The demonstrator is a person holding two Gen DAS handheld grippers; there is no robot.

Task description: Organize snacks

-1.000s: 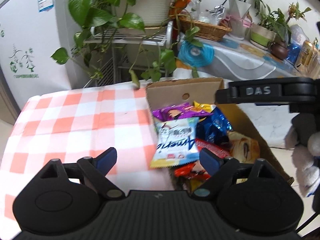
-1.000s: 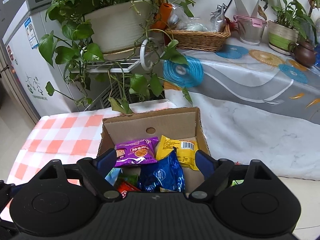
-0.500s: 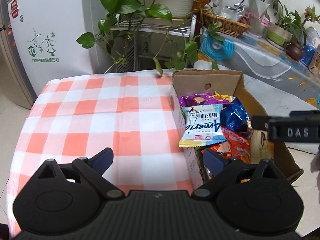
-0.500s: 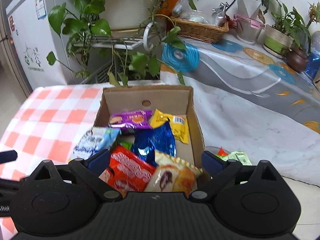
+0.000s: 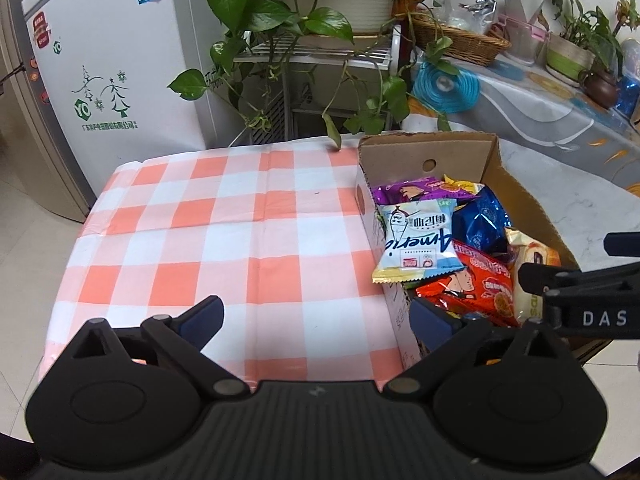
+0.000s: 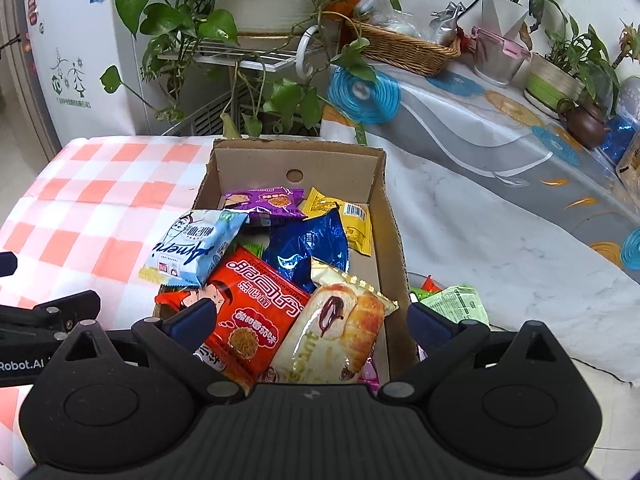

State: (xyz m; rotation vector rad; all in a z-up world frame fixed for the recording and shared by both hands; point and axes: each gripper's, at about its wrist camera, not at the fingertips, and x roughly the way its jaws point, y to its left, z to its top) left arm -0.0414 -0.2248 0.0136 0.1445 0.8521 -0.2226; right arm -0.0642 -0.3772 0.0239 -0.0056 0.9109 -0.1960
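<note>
Two claws, both mine, both spread wide with nothing between the fingers. My left claw (image 5: 316,316) hangs over the orange-and-white checked cloth on the bench (image 5: 224,240), just left of the cardboard box (image 5: 460,152). My right claw (image 6: 308,320) hovers over the near end of that same box (image 6: 384,216), fingers either side of the heap.

The box sits at the right edge of the bench and it is full of snacks. At its far wall lies a purple packet (image 6: 264,200) with a yellow packet (image 6: 340,212) beside it. In the middle sits a shiny blue packet (image 6: 308,244). A pale blue packet (image 6: 192,248) lolls over the box's left wall, half out onto the checked cloth. Nearest me, a red packet (image 6: 248,316) lies against a clear-wrapped pastry (image 6: 340,328), side by side and touching, the pastry against the right wall.

Outside the box, just right of its near corner, a green packet (image 6: 456,304) lies on the marbled cloth (image 6: 500,248). Behind the box a leafy pot plant (image 6: 188,20) trails down, and a wicker basket (image 6: 404,48) stands further right
</note>
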